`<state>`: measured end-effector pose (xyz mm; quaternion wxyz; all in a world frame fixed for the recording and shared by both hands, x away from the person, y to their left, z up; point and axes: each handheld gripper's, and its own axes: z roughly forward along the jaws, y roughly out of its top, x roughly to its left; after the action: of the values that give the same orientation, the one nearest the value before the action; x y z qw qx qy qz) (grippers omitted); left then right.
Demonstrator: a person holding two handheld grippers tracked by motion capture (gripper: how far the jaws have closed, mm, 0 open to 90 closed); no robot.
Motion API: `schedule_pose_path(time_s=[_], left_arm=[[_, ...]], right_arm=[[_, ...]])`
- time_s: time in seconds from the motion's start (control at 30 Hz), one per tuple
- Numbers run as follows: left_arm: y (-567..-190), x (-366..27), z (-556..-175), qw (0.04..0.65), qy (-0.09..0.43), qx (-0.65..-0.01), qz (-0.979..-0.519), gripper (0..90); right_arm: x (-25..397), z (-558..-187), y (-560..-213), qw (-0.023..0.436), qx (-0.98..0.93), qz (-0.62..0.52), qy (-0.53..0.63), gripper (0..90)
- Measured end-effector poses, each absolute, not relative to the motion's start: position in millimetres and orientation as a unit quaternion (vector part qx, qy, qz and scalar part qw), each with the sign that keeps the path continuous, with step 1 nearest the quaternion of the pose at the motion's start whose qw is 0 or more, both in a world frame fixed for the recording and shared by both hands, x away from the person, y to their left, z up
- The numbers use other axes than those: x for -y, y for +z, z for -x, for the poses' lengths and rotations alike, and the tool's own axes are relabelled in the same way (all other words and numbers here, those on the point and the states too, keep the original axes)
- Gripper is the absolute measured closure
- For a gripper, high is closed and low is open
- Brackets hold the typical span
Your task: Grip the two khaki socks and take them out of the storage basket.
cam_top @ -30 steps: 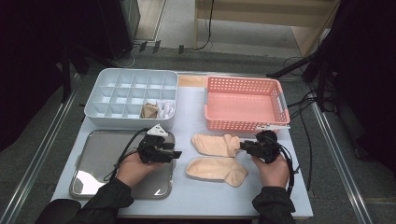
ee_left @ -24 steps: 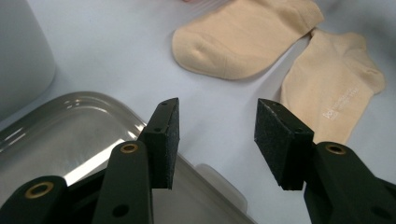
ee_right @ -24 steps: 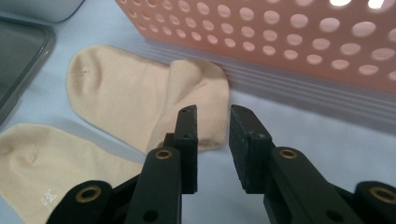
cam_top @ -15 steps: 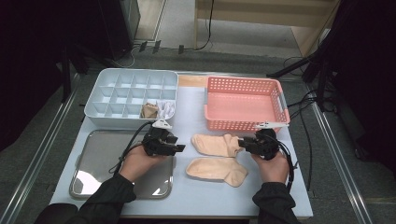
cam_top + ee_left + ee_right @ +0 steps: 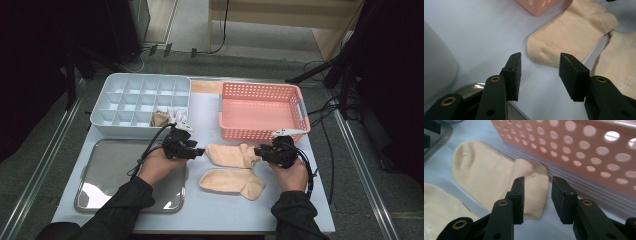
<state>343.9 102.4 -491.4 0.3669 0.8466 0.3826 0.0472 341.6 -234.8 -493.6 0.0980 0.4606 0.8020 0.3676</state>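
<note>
Pale blue desk [image 5: 200, 210] stands on grey floor. Upper sock [image 5: 232, 154] lies between left claw [image 5: 199, 150], jaws wide, and right claw [image 5: 257, 150], narrower; organizer contents [image 5: 161, 118] probably rolled socks.

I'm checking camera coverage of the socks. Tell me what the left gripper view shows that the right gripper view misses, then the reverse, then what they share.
Left gripper view alone: the left gripper with open jaws short of the upper sock's toe, plus a metal tray rim.

Right gripper view alone: the right gripper, open over that sock's cuff end, and the basket's perforated wall.

Shared: both beige socks, the pink basket, the pale table.
</note>
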Motion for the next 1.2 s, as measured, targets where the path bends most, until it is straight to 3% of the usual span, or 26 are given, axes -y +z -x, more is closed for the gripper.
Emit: schedule_pose_path(time_s=[0.33, 1.03, 1.13, 1.2], left_arm=[[-500, -89, -364, 0.356, 0.045, -0.385, -0.850, 57.0], [-515, -64, -385, 0.356, 0.033, -0.382, -0.852, 60.8], [-515, -63, -384, 0.354, 0.033, -0.374, -0.857, 64.9], [-515, -62, -381, 0.349, 0.041, -0.364, -0.863, 68.1]], right_arm=[[229, -353, -501, 0.100, -0.794, -0.477, 0.364, 69.7], [215, -366, -513, 0.116, -0.801, -0.482, 0.335, 66.9], [214, -367, -514, 0.118, -0.801, -0.481, 0.337, 68.9], [213, -366, -514, 0.110, -0.803, -0.479, 0.336, 74.8]])
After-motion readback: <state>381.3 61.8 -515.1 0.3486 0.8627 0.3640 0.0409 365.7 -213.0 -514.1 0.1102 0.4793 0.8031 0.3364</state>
